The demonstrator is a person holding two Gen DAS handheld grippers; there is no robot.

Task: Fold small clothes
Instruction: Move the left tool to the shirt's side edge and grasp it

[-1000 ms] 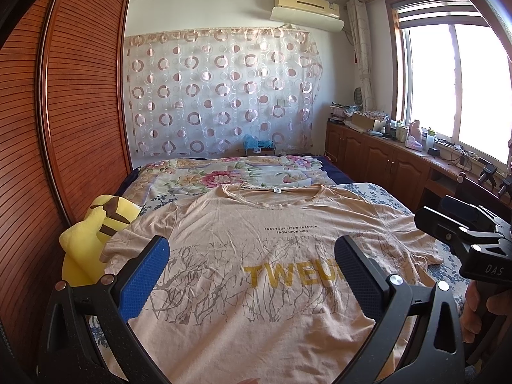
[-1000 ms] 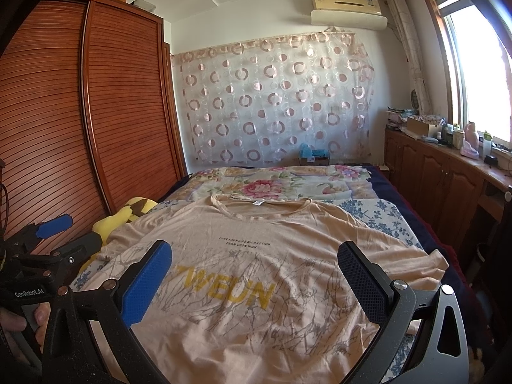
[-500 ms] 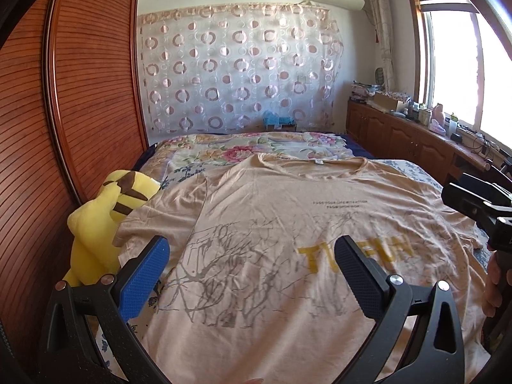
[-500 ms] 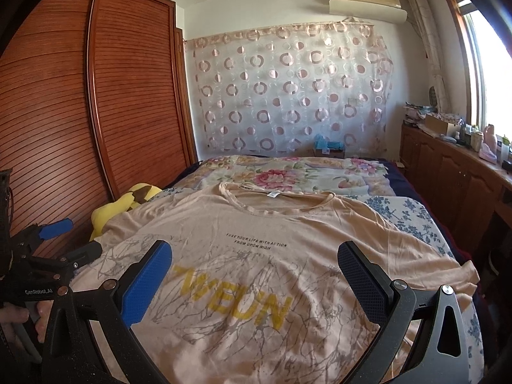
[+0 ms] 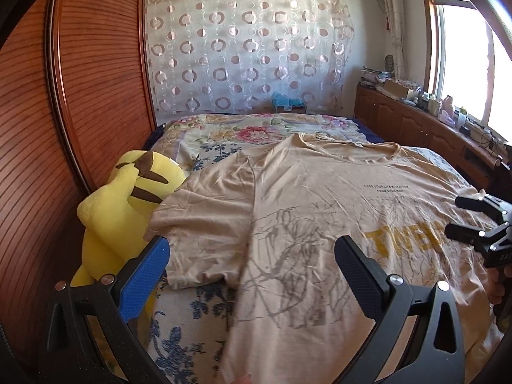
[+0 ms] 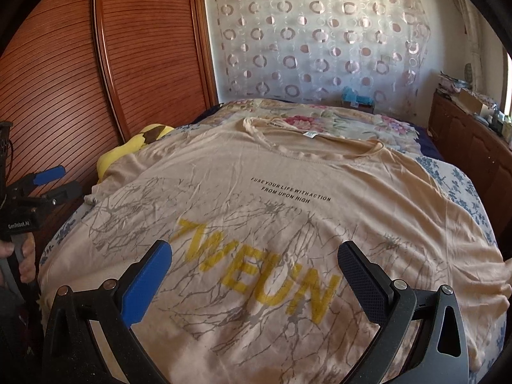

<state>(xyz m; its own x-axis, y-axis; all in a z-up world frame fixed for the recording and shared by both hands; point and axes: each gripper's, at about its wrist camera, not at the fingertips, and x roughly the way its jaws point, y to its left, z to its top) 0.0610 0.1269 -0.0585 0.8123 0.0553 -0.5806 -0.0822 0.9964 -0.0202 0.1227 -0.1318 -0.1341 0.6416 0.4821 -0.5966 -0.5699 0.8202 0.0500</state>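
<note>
Bedroom setting: a bed (image 5: 198, 313) with a blue-flowered sheet stands against a slatted wooden wardrobe (image 5: 96, 96).

Left wrist view: the left gripper (image 5: 251, 272) is spread wide and holds nothing. It hovers over the left sleeve (image 5: 204, 224) of a beige T-shirt (image 5: 336, 208), which lies face up and flat on the bed. A yellow plush toy (image 5: 124, 204) sits just beside the sleeve, wedged between the bed and the wardrobe. Risk: a grasp at the sleeve's outer edge may snag the toy or drag it along, since open room on that side is slight. The right gripper (image 5: 470, 220) shows at the frame's right edge, over the shirt.

Right wrist view: the right gripper (image 6: 256, 268) is also wide and empty, above the yellow lettering (image 6: 256, 265). The shirt's right side (image 6: 480, 265) drapes over the mattress edge; a one-sided pull may slide the thin fabric off. Wrinkles may fold in unevenly. Ample room lies toward the collar (image 6: 313, 156) and the flowered quilt (image 6: 336, 121) beyond. The left gripper (image 6: 38, 185) is at far left.
</note>
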